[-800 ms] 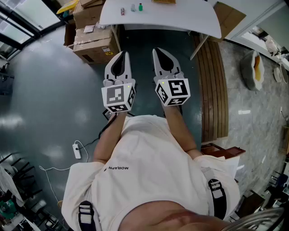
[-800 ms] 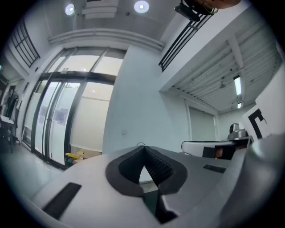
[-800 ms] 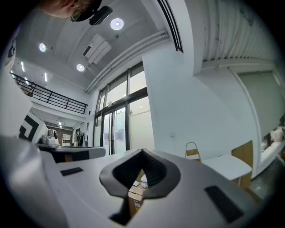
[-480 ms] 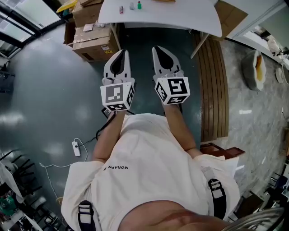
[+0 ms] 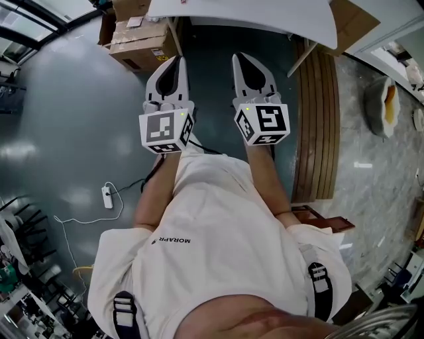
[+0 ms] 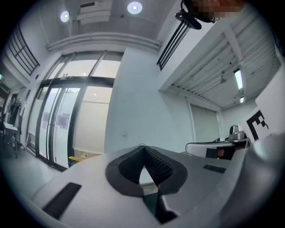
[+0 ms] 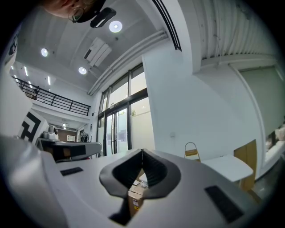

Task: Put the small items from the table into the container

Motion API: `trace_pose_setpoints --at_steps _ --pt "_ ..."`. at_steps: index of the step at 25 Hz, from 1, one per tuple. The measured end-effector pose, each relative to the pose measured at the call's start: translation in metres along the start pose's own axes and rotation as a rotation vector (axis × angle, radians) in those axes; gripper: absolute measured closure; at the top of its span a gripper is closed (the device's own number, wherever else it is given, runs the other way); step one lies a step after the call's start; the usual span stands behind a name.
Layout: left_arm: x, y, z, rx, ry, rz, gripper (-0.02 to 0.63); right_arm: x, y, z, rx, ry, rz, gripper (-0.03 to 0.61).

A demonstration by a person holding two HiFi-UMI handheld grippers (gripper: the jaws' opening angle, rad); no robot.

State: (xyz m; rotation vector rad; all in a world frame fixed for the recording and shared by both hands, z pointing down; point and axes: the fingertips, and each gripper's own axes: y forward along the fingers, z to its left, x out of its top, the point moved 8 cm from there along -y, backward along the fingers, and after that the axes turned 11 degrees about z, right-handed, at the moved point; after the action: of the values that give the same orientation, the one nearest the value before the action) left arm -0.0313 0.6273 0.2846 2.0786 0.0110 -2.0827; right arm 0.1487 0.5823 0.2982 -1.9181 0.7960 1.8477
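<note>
Head view finds us standing well short of the white round-edged table [image 5: 265,20], whose near edge runs across the far top of the frame. Its top is cut off there, so we cannot make out the small items on it. We hold both tools level in front of our white shirt [image 5: 218,251], side by side and apart, pointing at the table. Our left gripper [image 5: 175,66] has its jaws closed, tips met, with nothing between them. Our right gripper [image 5: 242,63] is likewise closed and empty. Through the slot under its met tips, the right gripper view shows one of the brown cardboard boxes [image 5: 142,43] that sit on the floor at the far left, just beside the table. A slatted wooden bench [image 5: 318,126] lies to the right, and a white power strip [image 5: 107,196] rests on the dark glossy floor [image 5: 59,132], near left.
</note>
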Motion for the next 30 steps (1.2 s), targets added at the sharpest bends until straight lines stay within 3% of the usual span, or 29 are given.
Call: trace_pose_setpoints --at_steps 5,12,16,23,30 --pt "-0.014 0.018 0.014 0.03 -0.006 0.013 0.607 -0.011 0.026 -0.001 0.012 0.001 0.021 0.568" --pt "-0.027 0.083 0.058 -0.003 -0.027 0.029 0.607 -0.016 0.103 -0.012 -0.001 -0.007 0.032 0.568" --pt "-0.016 0.141 0.101 -0.026 -0.039 0.039 0.607 0.0 0.172 -0.022 -0.008 -0.015 0.042 0.568" --pt "0.005 0.229 0.161 -0.072 0.012 0.038 0.607 0.018 0.281 -0.031 -0.049 0.0 0.047 0.568" --pt "0.0 0.292 0.203 -0.098 0.0 0.064 0.607 0.021 0.348 -0.045 -0.116 -0.013 0.079 0.568"
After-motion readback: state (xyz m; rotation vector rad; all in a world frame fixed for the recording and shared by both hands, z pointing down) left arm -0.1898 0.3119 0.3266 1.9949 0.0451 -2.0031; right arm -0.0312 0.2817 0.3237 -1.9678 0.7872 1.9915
